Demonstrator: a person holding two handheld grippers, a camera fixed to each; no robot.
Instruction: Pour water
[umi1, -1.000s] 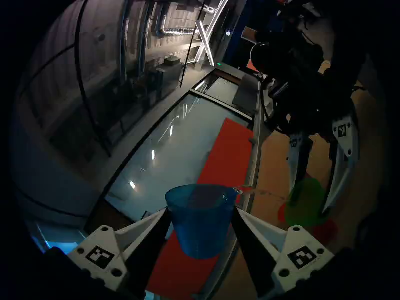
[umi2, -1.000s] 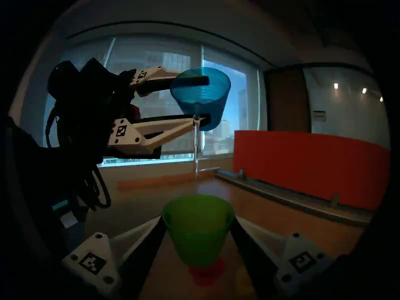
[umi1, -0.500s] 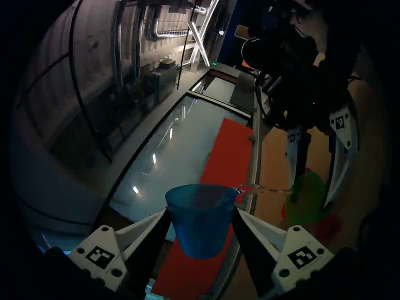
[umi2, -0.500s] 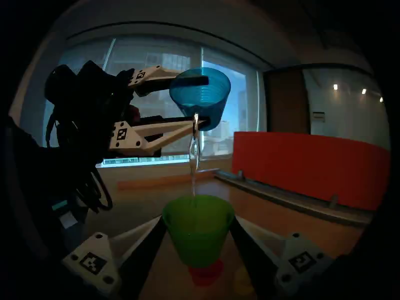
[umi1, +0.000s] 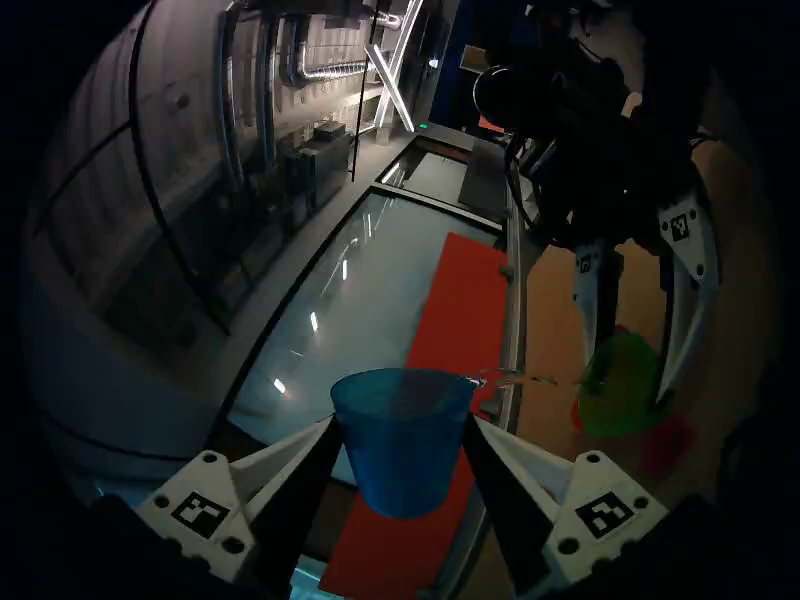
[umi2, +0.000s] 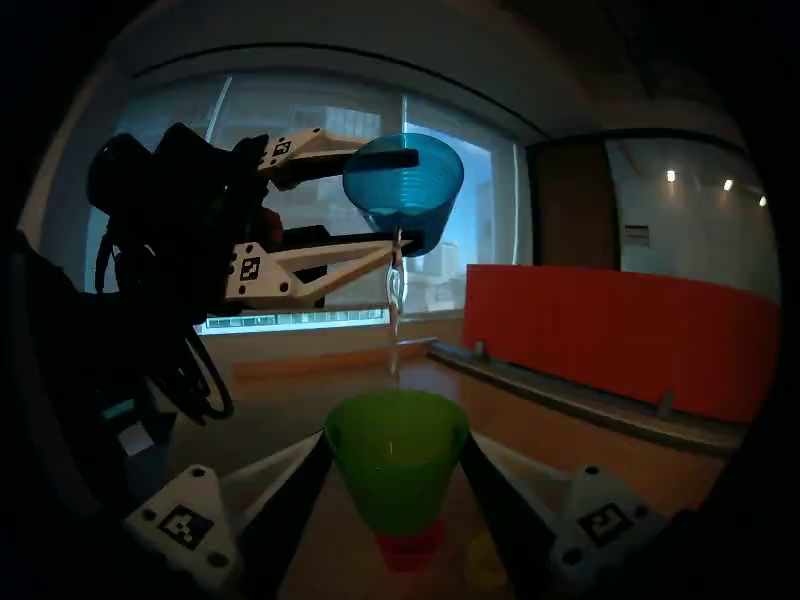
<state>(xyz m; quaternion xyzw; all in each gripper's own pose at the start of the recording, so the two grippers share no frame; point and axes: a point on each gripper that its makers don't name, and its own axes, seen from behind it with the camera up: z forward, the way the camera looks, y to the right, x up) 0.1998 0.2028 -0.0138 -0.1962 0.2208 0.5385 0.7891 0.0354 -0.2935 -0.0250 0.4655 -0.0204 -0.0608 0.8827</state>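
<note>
Left gripper view: the left gripper is clamped on a blue cup. A thin stream of water runs from the cup's rim toward the green cup, which the right gripper grips on both sides.

Right gripper view: the blue cup hangs tilted above the green cup, with water falling toward it. A red panel stands behind the green cup.

The blue cup is translucent plastic, faintly ribbed and slightly glossy. The green cup is smooth translucent plastic. The left hand-held gripper has matt white plastic fingers. The table looks like smooth wood with a soft sheen, and the red panel at right is matt.
</note>
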